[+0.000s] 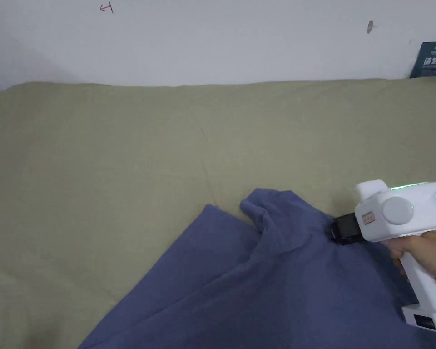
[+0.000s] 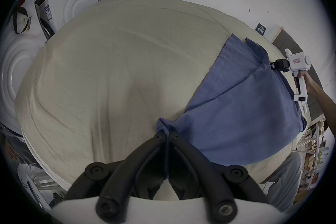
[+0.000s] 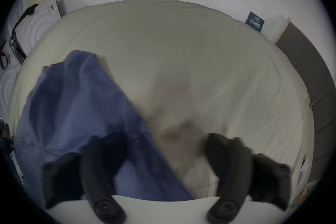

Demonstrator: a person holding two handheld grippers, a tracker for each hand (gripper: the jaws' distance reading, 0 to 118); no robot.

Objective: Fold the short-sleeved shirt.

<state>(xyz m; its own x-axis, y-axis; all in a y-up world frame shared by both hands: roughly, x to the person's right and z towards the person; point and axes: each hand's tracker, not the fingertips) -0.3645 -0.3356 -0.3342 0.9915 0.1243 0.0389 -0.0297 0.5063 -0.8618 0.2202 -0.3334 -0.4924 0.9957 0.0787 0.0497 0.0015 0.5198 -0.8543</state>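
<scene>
A blue short-sleeved shirt (image 1: 267, 281) lies partly rumpled on the beige bed sheet (image 1: 121, 159), low and right of middle in the head view. In the left gripper view my left gripper (image 2: 167, 134) is shut on a bunched corner of the shirt (image 2: 245, 109), and the cloth stretches away to the right. My right gripper (image 1: 337, 229), white with black jaws, is held by a hand at the shirt's far right edge, also seen far off as the right gripper (image 2: 272, 66). In its own view the right gripper (image 3: 165, 140) is open and blurred, its left jaw over the shirt (image 3: 72, 109).
The bed runs to a white wall (image 1: 212, 41). A dark blue box (image 1: 433, 59) leans at the far right. White appliances (image 2: 72, 0) stand past the bed's left end. A dark panel (image 3: 309, 73) borders the right side. A trouser leg (image 2: 283, 182) is near the front edge.
</scene>
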